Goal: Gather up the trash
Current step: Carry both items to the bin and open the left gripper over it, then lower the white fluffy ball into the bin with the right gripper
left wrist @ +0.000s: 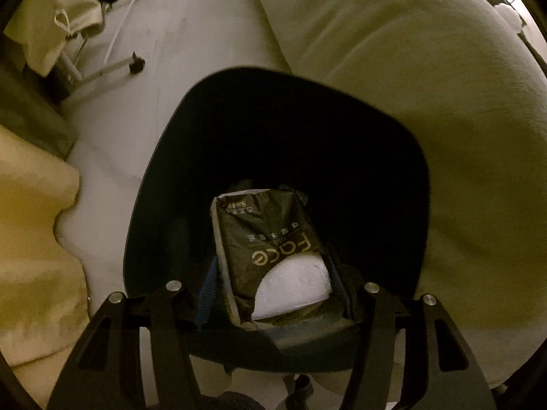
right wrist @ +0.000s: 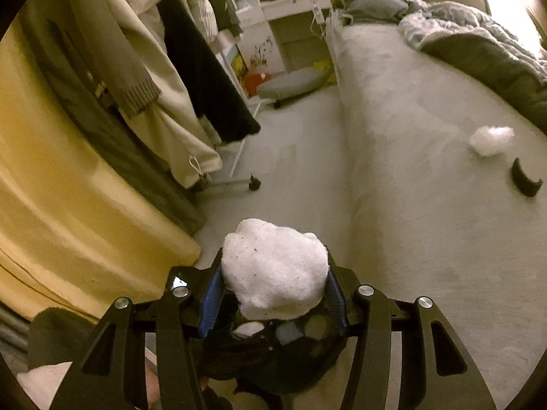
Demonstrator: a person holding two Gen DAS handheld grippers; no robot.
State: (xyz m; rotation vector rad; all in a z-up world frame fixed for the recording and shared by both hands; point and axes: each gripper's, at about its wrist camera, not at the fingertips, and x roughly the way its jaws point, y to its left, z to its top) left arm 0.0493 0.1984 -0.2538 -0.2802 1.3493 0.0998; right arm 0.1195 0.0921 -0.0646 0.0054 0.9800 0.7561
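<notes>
In the left wrist view my left gripper (left wrist: 273, 273) points steeply down and is shut on a black tissue pack (left wrist: 270, 239) with white tissue showing through its opening. The pack hangs in the mouth of a dark bin (left wrist: 143, 205) standing on the floor against the bed. In the right wrist view my right gripper (right wrist: 273, 266) is shut on a crumpled white tissue wad (right wrist: 273, 270), its blue pads pressing on both sides. Further right, a second white wad (right wrist: 492, 140) lies on the bed. A dark, rounded shape sits just below the right gripper; I cannot tell what it is.
The bed (right wrist: 427, 222) fills the right side, with a grey blanket (right wrist: 478, 44) and a black curved piece (right wrist: 524, 179) on it. A wheeled clothes rack (right wrist: 253, 182) with hanging clothes (right wrist: 154, 68) stands left of the floor strip. Yellow fabric (right wrist: 51, 188) hangs at far left.
</notes>
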